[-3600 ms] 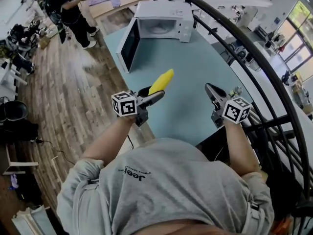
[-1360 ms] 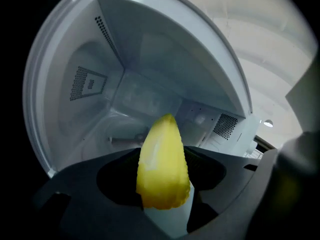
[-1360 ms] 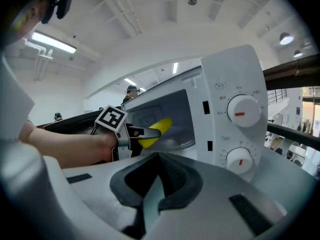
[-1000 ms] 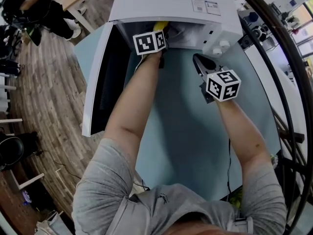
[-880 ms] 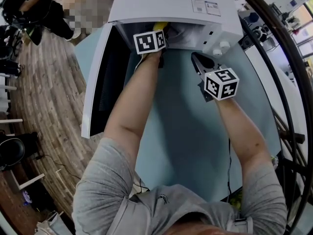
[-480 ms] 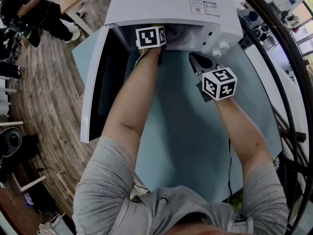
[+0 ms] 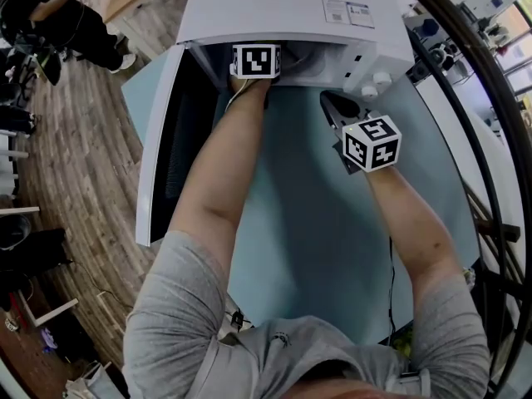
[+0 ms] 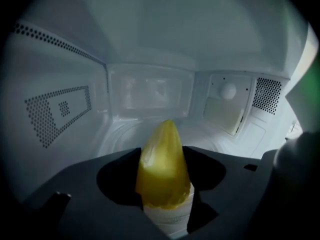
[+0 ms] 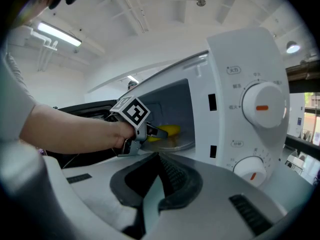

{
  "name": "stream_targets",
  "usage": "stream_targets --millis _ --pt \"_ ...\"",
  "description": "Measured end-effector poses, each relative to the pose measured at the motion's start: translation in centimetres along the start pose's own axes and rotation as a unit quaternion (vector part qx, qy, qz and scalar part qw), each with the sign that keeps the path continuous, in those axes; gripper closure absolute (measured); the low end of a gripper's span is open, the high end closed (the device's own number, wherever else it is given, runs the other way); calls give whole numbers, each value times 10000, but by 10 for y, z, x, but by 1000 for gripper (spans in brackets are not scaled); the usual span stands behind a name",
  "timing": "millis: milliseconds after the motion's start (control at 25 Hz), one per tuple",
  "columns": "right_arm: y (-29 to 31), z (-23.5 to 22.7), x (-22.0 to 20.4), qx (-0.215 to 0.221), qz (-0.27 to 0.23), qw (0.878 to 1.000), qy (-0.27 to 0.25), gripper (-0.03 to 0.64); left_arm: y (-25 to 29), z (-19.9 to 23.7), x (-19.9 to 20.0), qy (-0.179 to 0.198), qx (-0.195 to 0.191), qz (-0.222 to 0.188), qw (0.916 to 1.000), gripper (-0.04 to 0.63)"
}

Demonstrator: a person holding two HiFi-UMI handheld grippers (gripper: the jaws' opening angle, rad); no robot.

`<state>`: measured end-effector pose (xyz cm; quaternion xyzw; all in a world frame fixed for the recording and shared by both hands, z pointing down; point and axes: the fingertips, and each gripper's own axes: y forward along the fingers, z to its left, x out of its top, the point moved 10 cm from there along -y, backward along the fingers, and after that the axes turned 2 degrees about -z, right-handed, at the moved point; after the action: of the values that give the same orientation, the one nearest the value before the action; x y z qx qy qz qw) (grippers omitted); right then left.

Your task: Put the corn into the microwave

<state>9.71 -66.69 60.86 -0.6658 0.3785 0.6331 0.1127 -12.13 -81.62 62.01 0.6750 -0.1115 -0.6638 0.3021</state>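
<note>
Left tool pinching corn by base, tip toward far wall inside microwave, low over glass plate. Set corn down flat, then spread jaws slowly to prevent rolling. Right tool pressed together, empty, outside near dials.

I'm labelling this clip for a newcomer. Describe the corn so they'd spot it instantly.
Find the white microwave on the blue table, its door swung open. Inside its cavity, the left tool grips the corn above the glass turntable. It is the only yellow thing there, a tapered cob pointing deeper inside.
</note>
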Motion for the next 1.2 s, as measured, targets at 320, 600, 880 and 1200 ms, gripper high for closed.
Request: stream_targets --millis 320,600,880,1200 --pt "-3 -2 -7 -14 85 10000 -23 600 0 -7 -1 426 215 23 9989 324" --pt "-6 0 -8 21 69 10000 -69 600 0 -10 -3 509 255 -41 9984 324" --pt "-19 -2 -13 -99 145 9998 -71 599 -3 -18 -6 565 209 -101 9981 316" --pt "-33 -4 -12 -194 189 9996 -119 600 -5 -23 -12 491 307 -16 9983 295"
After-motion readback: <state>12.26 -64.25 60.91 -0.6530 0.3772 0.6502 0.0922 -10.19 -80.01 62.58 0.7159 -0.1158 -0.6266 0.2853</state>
